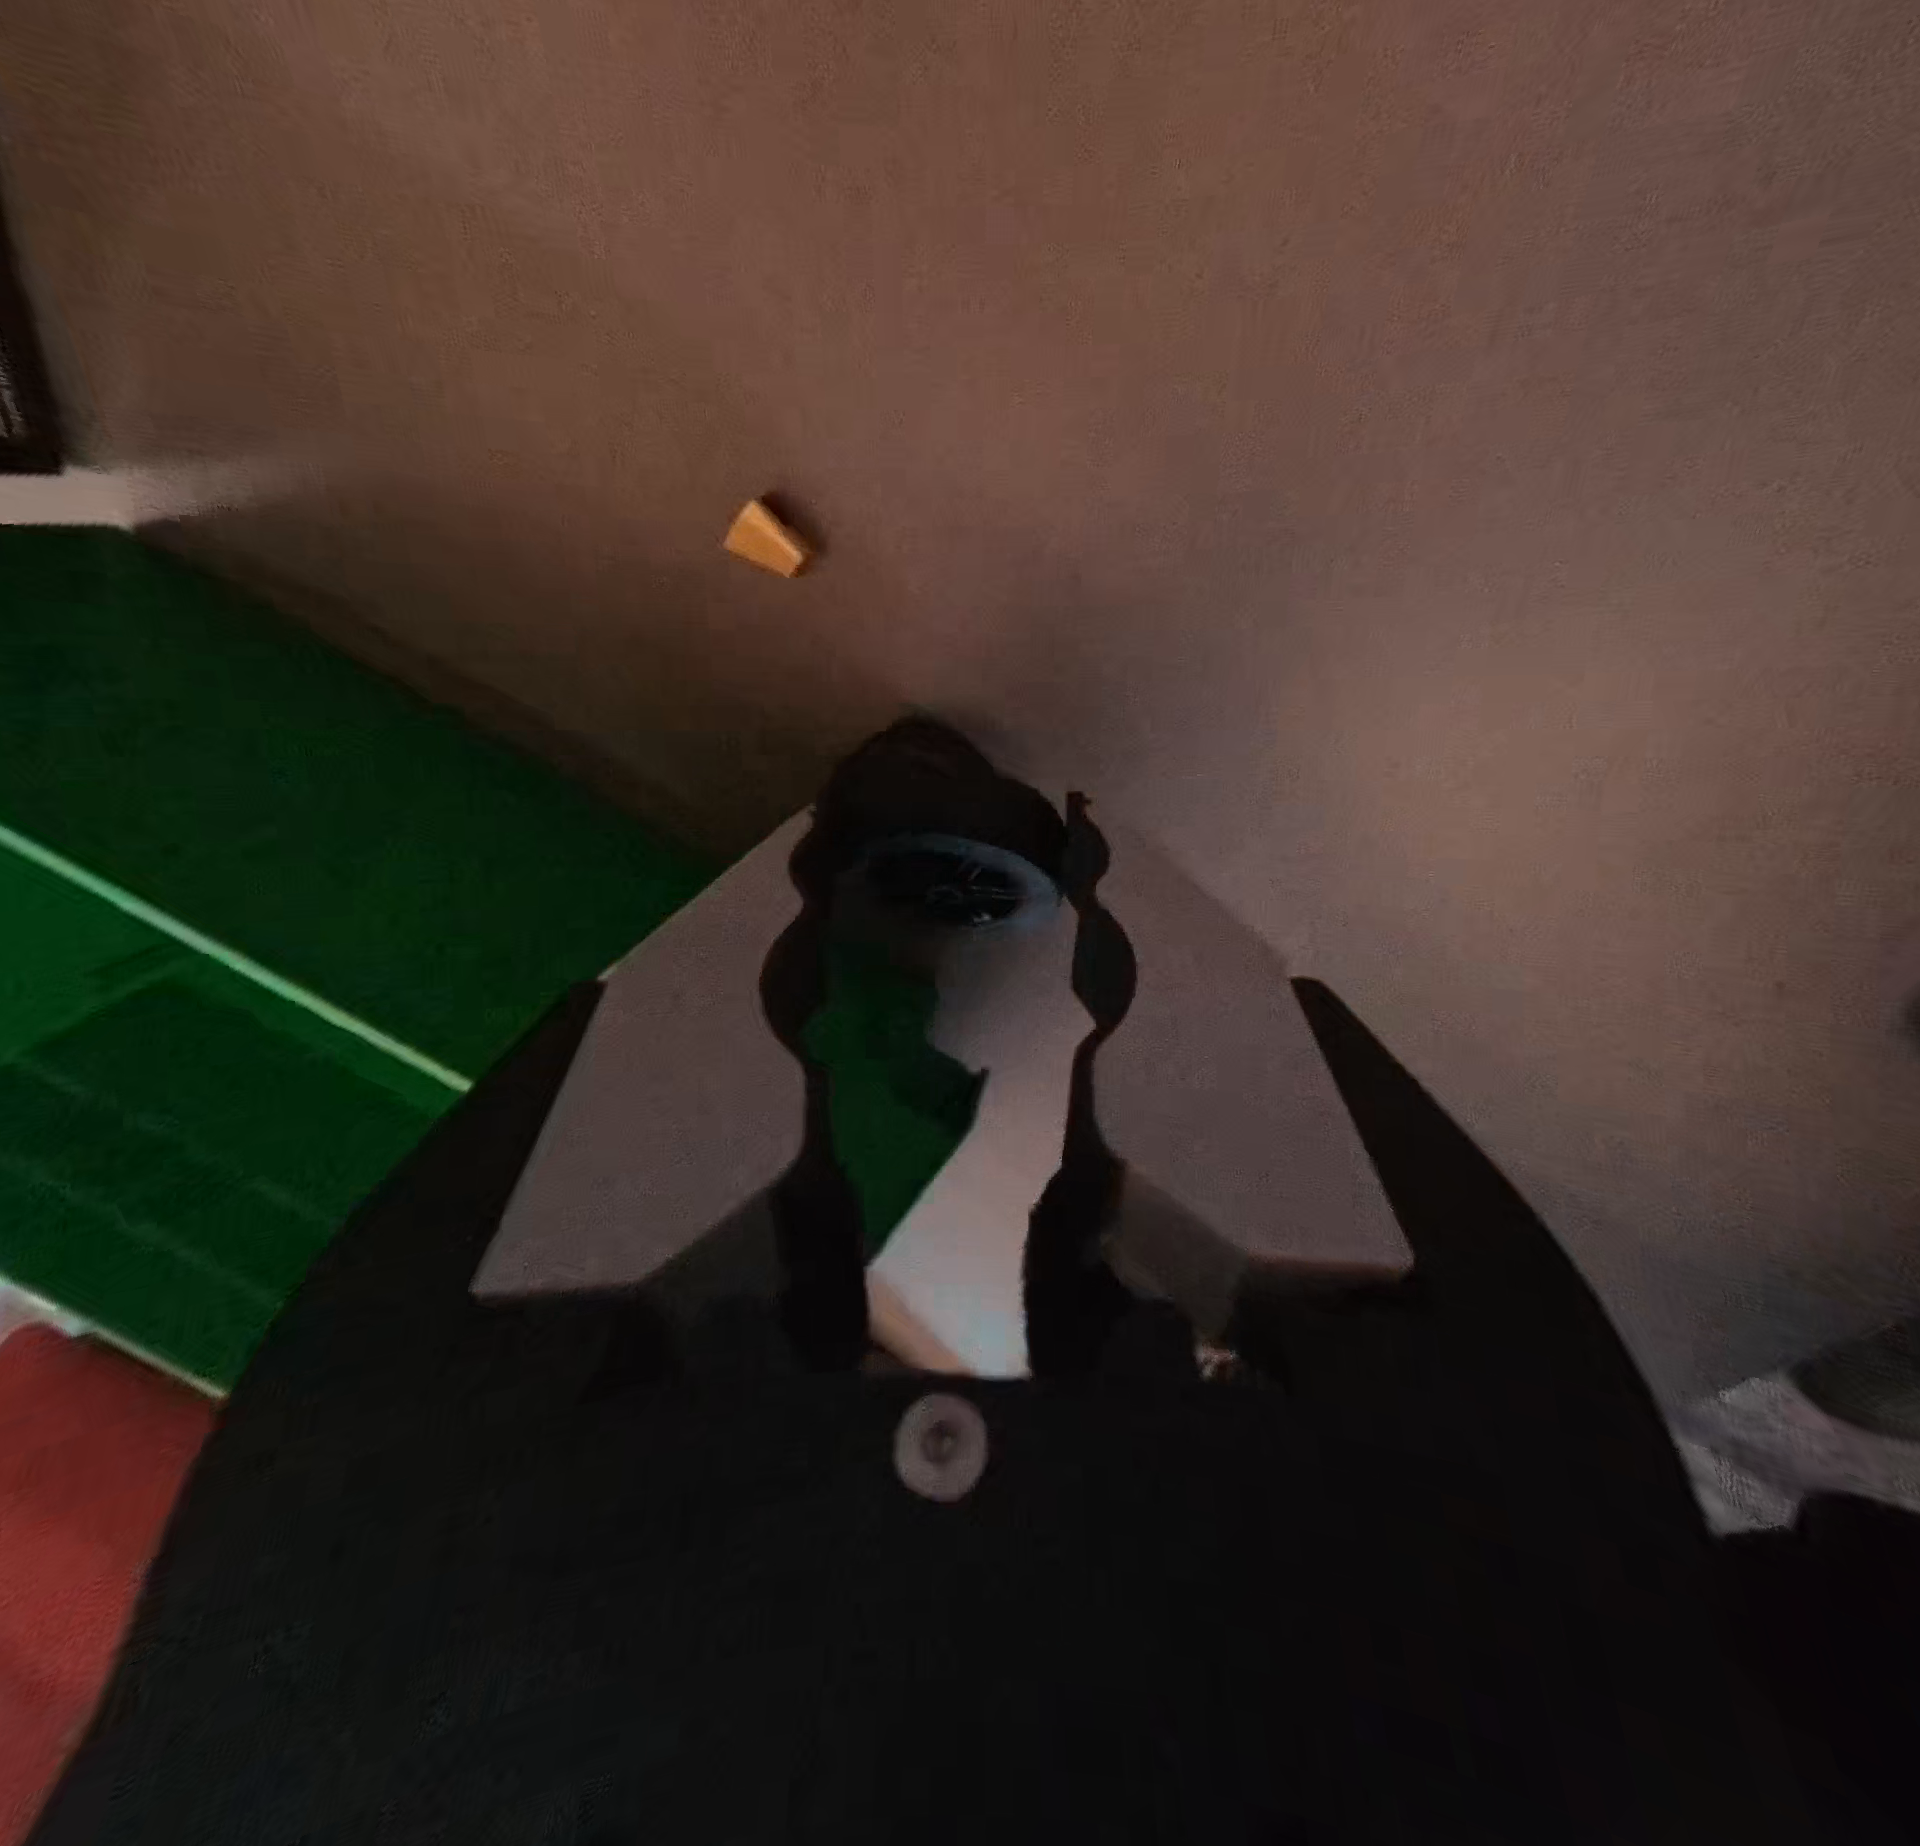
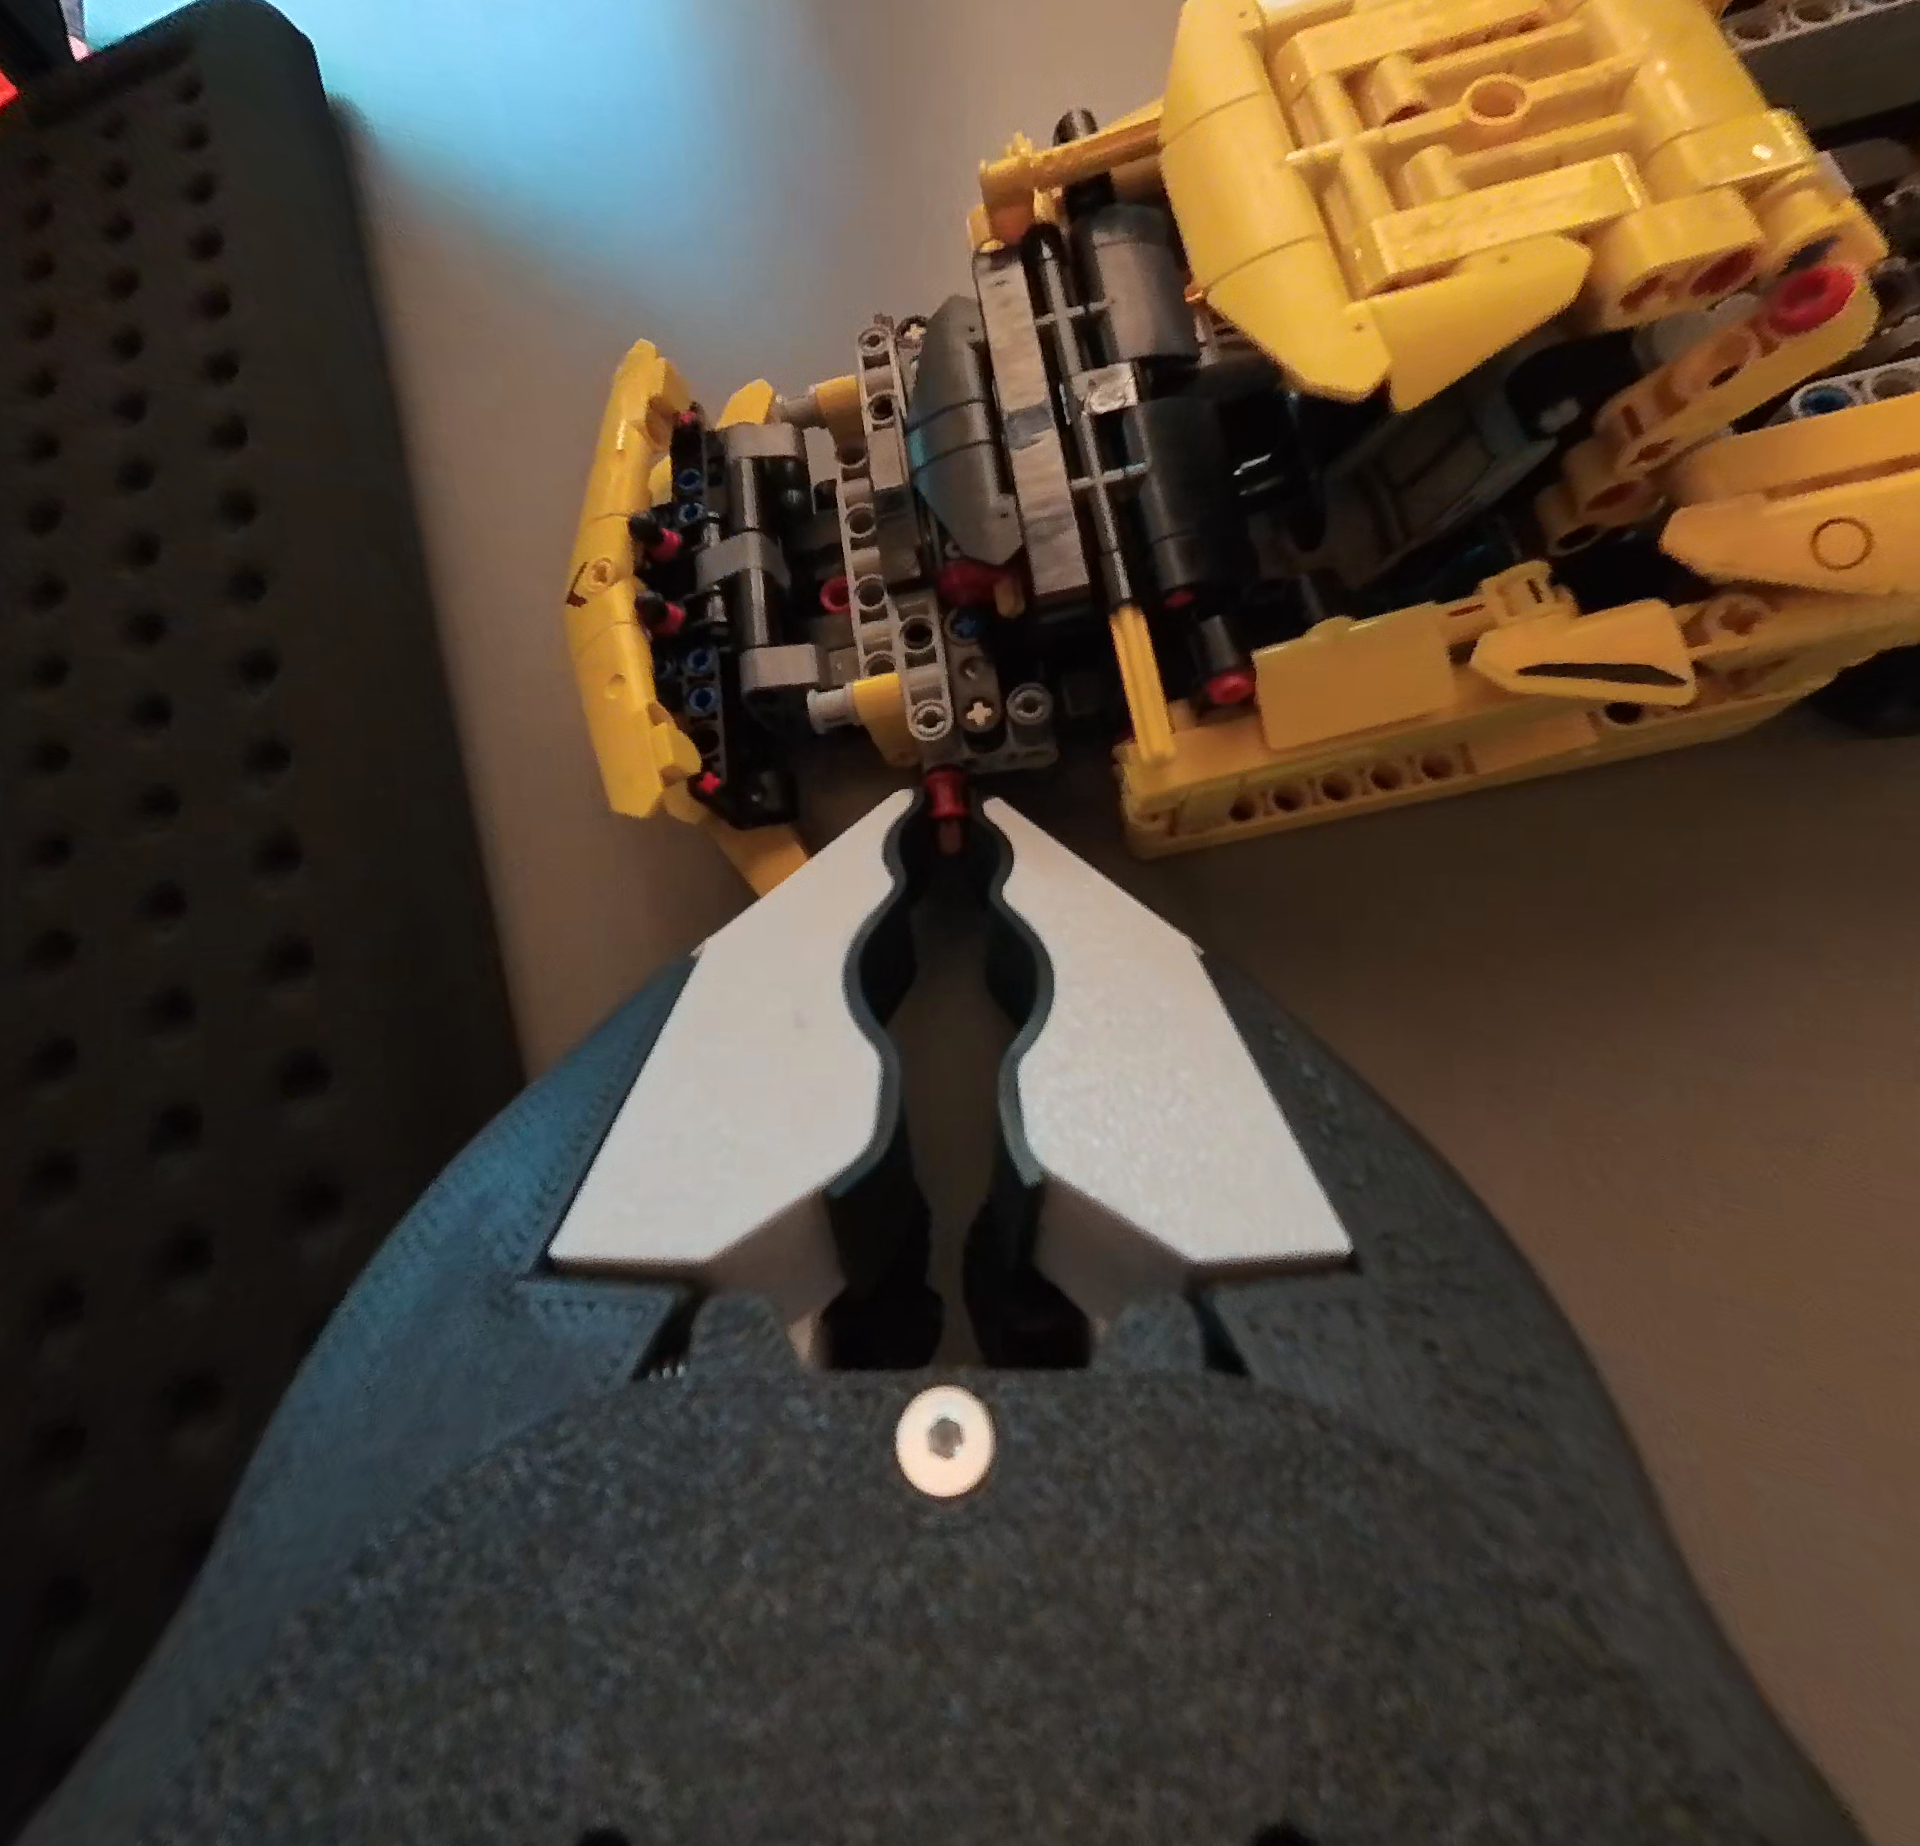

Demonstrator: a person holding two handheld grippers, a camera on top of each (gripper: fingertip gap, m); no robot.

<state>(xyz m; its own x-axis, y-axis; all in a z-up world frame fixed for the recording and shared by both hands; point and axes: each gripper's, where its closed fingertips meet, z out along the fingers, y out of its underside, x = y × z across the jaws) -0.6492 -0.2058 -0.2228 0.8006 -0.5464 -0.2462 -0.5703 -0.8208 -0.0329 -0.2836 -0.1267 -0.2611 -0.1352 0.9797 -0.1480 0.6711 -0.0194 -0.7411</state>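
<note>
In the left wrist view my left gripper (image 1: 940,840) is shut on a small black toy wheel with a pale rim (image 1: 951,877), held above a brown tabletop (image 1: 1247,446). A small orange wedge brick (image 1: 771,539) lies on the table beyond it. In the right wrist view my right gripper (image 2: 948,814) is shut on a red axle pin (image 2: 945,799) that sticks out of the side of a yellow and black brick-built car (image 2: 1195,508). The car lies on the table with its grey and black frame exposed.
A green studded baseplate (image 1: 260,913) with a pale line lies left of the left gripper, with a red surface (image 1: 73,1484) below it. A black perforated panel (image 2: 177,653) stands along the left of the right wrist view.
</note>
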